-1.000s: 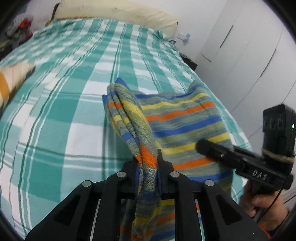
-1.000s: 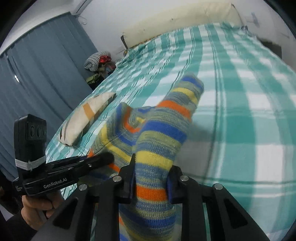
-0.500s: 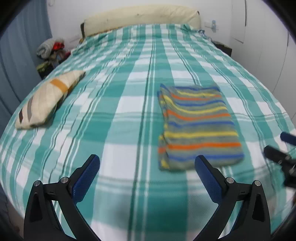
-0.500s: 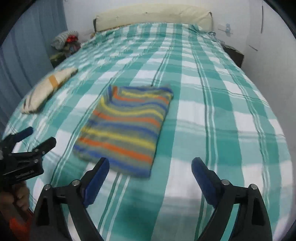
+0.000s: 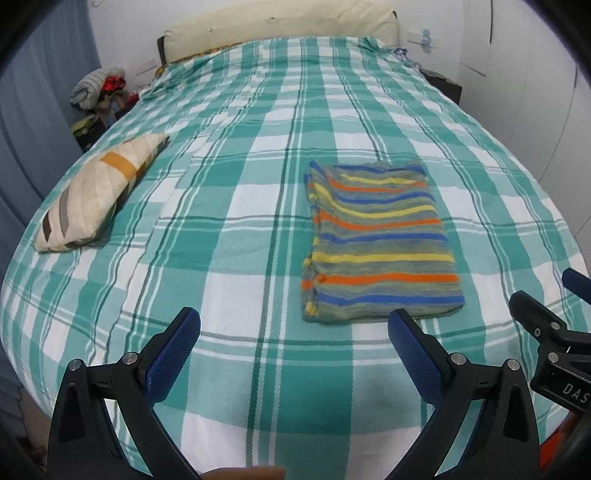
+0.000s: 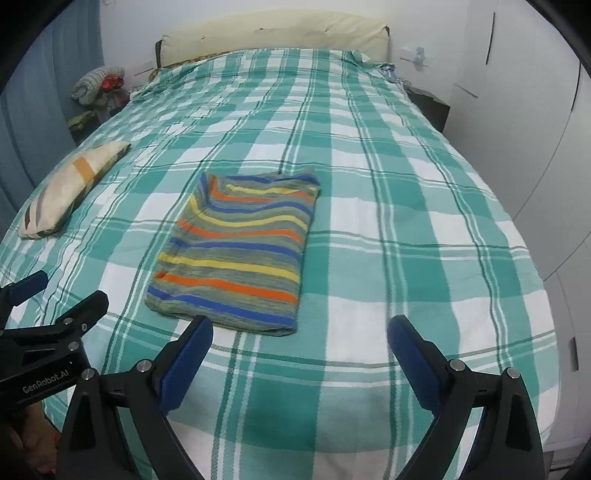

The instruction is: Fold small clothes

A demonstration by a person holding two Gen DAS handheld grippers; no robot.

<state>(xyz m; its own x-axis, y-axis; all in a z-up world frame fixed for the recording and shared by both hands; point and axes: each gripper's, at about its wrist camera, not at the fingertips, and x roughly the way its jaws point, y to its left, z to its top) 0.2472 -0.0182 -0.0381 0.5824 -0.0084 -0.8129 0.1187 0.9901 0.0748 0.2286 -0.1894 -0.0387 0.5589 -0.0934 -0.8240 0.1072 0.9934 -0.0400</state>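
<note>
Striped folded garment flat, long axis toward the headboard; left gripper and right gripper both spread, empty.

Black left gripper frame — blue pads, silver screws.

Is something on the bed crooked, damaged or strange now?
Nothing much. The striped garment lies folded flat on the bedspread, though its left edge is slightly uneven, with layers showing. The small pillow lies at an angle near the left edge. Both grippers are open, holding nothing.
</note>
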